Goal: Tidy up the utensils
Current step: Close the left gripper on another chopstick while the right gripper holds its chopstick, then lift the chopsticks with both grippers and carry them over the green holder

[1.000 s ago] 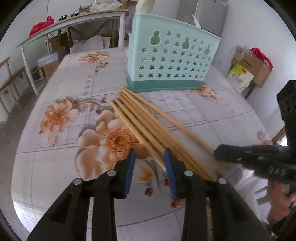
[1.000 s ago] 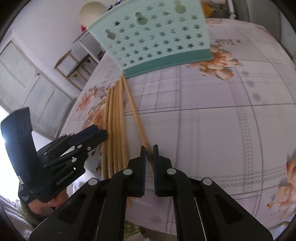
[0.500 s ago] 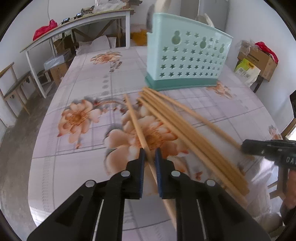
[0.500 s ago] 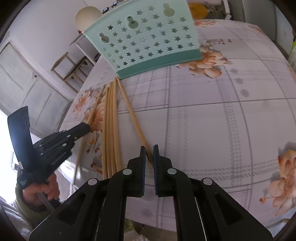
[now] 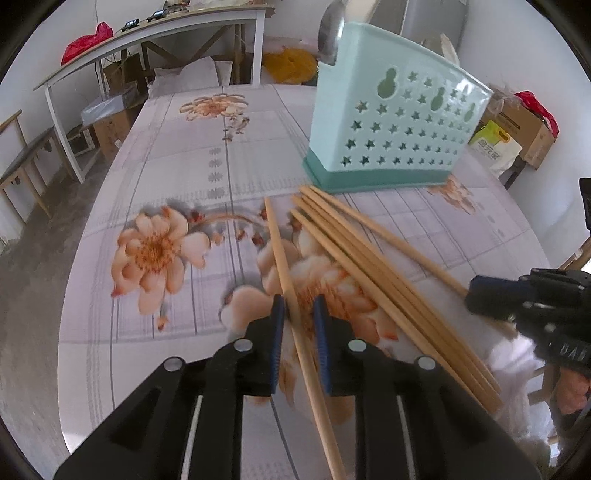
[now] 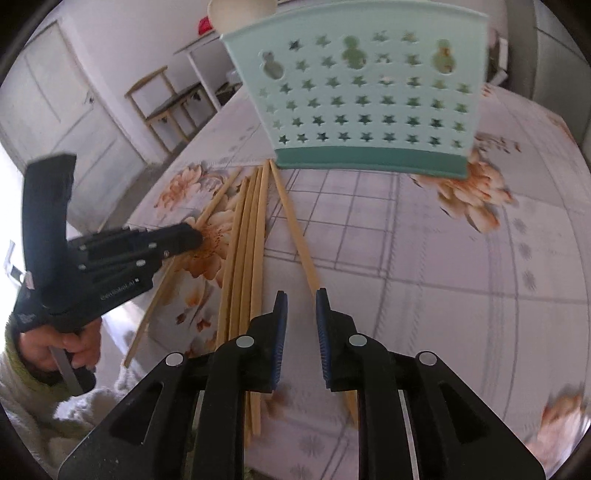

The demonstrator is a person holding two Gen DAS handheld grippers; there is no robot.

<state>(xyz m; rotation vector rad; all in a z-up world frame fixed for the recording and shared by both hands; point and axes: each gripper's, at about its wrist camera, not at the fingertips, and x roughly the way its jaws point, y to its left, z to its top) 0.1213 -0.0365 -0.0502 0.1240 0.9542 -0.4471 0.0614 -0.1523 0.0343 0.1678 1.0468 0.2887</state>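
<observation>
Several wooden chopsticks lie in a loose fan on the floral tablecloth, in front of a mint utensil holder with star holes. One chopstick lies apart on the left and runs between the jaws of my left gripper. Those jaws are opening and their pads stand just off the stick. In the right wrist view my right gripper is opening too, with nothing between its pads. The rightmost chopstick passes under its right finger. Holder and fan lie ahead of it.
A metal spoon stands in the holder. A white side table, a bench and cardboard boxes surround the table. The near table edge is close to a person's hand.
My left gripper shut on one chopstick, swung it left out of the fan, and its jaws have now parted slightly. The right gripper's jaws have opened off the rightmost chopstick and the view has rolled.
</observation>
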